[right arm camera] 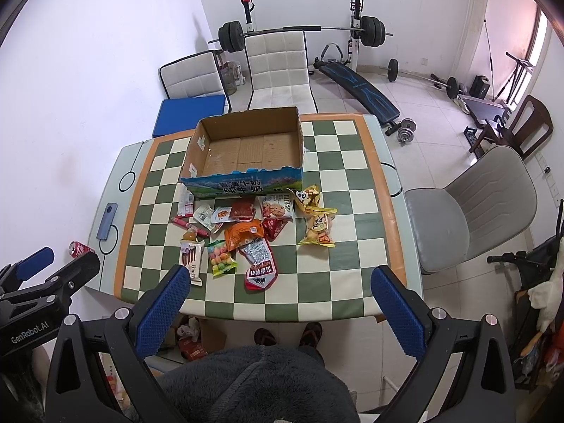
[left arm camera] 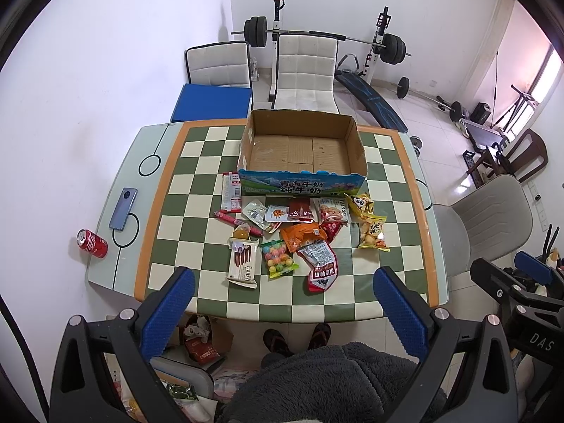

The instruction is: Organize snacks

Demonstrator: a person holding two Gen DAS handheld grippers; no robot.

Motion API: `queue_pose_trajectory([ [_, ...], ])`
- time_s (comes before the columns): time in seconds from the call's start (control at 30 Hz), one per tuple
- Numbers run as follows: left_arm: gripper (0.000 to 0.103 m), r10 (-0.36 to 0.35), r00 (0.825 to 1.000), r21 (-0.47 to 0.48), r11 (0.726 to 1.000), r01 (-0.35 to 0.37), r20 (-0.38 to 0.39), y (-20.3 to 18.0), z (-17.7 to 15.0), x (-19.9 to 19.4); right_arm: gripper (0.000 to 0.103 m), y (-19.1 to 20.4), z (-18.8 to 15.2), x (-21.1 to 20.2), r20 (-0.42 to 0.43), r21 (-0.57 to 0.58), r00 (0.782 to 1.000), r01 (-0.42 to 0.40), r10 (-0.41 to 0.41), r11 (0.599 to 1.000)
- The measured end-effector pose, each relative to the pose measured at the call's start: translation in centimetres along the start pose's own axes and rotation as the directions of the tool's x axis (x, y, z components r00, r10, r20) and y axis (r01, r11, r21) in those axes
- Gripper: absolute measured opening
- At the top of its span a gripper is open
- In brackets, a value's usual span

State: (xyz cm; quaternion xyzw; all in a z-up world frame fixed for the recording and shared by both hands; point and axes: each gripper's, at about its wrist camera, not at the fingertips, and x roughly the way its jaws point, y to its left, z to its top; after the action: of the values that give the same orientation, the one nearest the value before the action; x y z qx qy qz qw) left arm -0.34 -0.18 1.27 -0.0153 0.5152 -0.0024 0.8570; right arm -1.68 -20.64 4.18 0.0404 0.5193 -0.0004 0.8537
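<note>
An empty cardboard box (left arm camera: pixel 299 148) (right arm camera: pixel 246 151) with a blue printed front stands on the checkered table (left arm camera: pixel 197 190) (right arm camera: pixel 352 176). Several snack packets lie in a heap in front of it: a white wafer pack (left arm camera: pixel 242 264) (right arm camera: pixel 192 259), a bag of coloured balls (left arm camera: pixel 278 259) (right arm camera: pixel 221 257), an orange bag (left arm camera: pixel 303 234) (right arm camera: pixel 243 232), a red-and-white pouch (left arm camera: pixel 322 271) (right arm camera: pixel 261 271), a yellow bag (left arm camera: pixel 370 234) (right arm camera: pixel 317 229). My left gripper (left arm camera: pixel 283 278) and right gripper (right arm camera: pixel 280 278) are both open and empty, held high above the table's near edge.
A phone (left arm camera: pixel 122 208) (right arm camera: pixel 106 221) and a red cola can (left arm camera: pixel 92 244) (right arm camera: pixel 78 247) lie at the table's left edge. A grey chair (right arm camera: pixel 469 211) stands right of the table. White chairs (left arm camera: pixel 305 70), a blue box (left arm camera: pixel 211 103) and a barbell rack stand behind.
</note>
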Motion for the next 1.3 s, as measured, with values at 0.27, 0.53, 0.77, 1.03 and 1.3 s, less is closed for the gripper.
queue_pose_trajectory([
  [0.27, 0.103, 0.000, 1.000, 0.001, 1.000, 0.000, 0.000, 0.1, 0.1, 0.0, 0.103, 0.0, 0.0, 0.0, 0.002, 0.001, 1.000, -0.001, 0.001, 1.000],
  [0.53, 0.103, -0.001, 1.000, -0.001, 1.000, 0.001, -0.001, 0.1, 0.1, 0.0, 0.103, 0.0, 0.1, 0.0, 0.000, 0.002, 1.000, -0.001, 0.001, 1.000],
  [0.77, 0.103, -0.001, 1.000, 0.002, 1.000, 0.001, -0.002, 0.1, 0.2, 0.0, 0.103, 0.0, 0.1, 0.1, 0.001, 0.001, 1.000, -0.001, 0.001, 1.000],
  [1.03, 0.103, -0.002, 1.000, -0.001, 1.000, 0.002, -0.003, 0.1, 0.2, 0.0, 0.103, 0.0, 0.1, 0.1, 0.001, 0.001, 1.000, -0.001, 0.001, 1.000],
  [1.3, 0.103, 0.031, 0.999, -0.022, 0.999, -0.031, 0.024, 0.4, 1.4, 1.4, 0.103, -0.4, 0.3, 1.0, -0.021, 0.025, 1.000, -0.011, 0.012, 1.000],
])
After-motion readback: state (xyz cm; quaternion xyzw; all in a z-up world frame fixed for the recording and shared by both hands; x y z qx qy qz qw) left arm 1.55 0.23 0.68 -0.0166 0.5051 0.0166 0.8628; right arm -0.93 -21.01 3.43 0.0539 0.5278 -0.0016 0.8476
